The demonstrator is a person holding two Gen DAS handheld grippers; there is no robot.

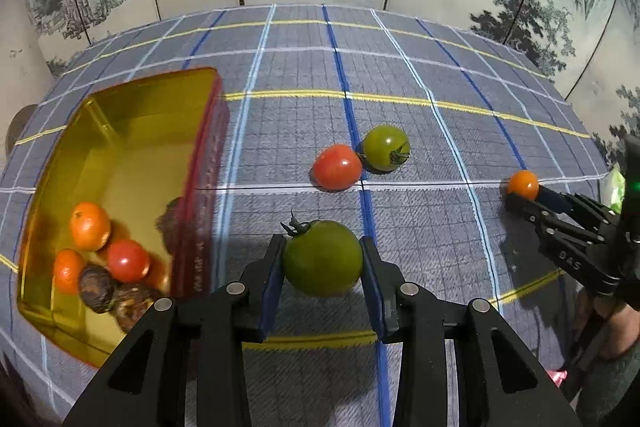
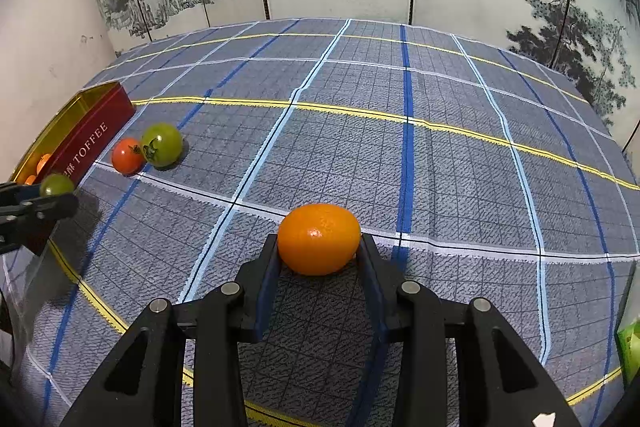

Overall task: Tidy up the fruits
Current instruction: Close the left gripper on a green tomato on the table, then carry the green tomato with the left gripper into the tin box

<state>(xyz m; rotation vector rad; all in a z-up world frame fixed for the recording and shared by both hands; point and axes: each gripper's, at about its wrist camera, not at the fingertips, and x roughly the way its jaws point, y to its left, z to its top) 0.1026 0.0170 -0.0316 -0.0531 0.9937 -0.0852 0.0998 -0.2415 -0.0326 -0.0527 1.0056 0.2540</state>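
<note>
Green packet (image 2: 631, 351) cut by edge

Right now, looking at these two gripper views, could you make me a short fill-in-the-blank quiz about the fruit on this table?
1. The left gripper is shut on a ____ tomato.
2. The right gripper is shut on a small ____ fruit.
3. Loose on the checked cloth, a red tomato touches a ____ one.
4. The gold tin bears the word ____ on its red side.

Missing words: green; orange; green; TOFFEE
</note>
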